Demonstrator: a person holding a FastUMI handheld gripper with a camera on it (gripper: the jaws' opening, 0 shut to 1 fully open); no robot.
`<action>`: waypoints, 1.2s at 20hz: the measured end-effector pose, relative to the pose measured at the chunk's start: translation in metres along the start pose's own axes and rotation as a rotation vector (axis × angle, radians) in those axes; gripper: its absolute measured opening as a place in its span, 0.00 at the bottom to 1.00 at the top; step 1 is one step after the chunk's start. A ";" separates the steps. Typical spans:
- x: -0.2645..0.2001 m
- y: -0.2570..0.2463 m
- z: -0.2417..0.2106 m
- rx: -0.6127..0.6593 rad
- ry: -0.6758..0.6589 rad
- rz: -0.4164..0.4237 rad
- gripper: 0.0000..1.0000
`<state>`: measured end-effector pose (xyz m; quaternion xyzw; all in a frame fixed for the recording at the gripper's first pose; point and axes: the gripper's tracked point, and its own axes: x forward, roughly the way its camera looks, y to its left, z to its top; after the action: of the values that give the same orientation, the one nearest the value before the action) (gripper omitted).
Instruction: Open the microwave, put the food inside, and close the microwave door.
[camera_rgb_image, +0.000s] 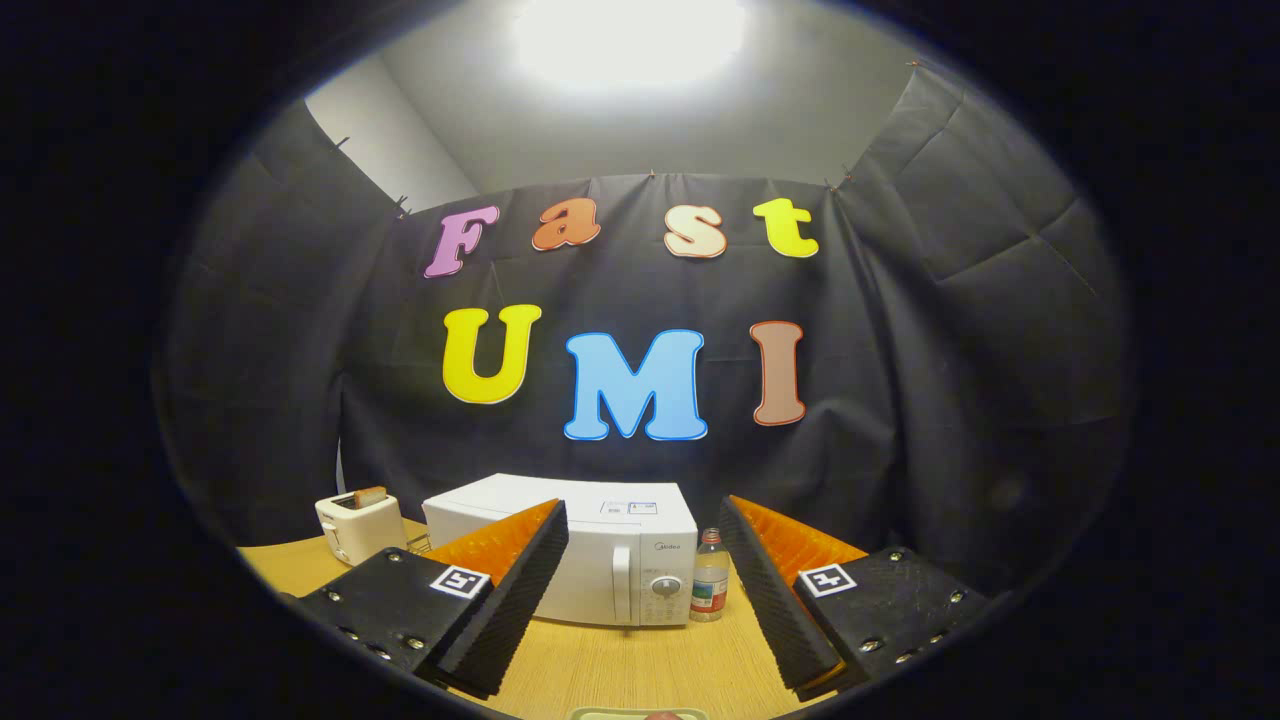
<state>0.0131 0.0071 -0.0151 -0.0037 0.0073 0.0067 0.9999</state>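
We hold the gripper (640, 590) wide open and empty. The microwave (600, 560) sits shut on the table (620, 665) beyond the fingers. We should reach for its door handle (622, 585) squarely and pull gently.

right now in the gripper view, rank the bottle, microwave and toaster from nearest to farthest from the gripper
The gripper is open, fingers spread with nothing between them.
1. Microwave: straight ahead on the table, its closed door and dial facing the fingers.
2. Bottle: beside the microwave's dial side, just inside the right finger; too close to the microwave to call.
3. Toaster: farthest, beyond the left finger, bread in its slot.
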 end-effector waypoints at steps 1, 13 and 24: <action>0.000 -0.001 -0.002 0.005 0.002 -0.003 0.97; 0.012 0.004 -0.028 0.002 0.040 0.019 0.97; 0.068 0.024 -0.066 0.008 0.068 0.084 0.97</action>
<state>0.0801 0.0318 -0.0819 0.0001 0.0413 0.0486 0.9980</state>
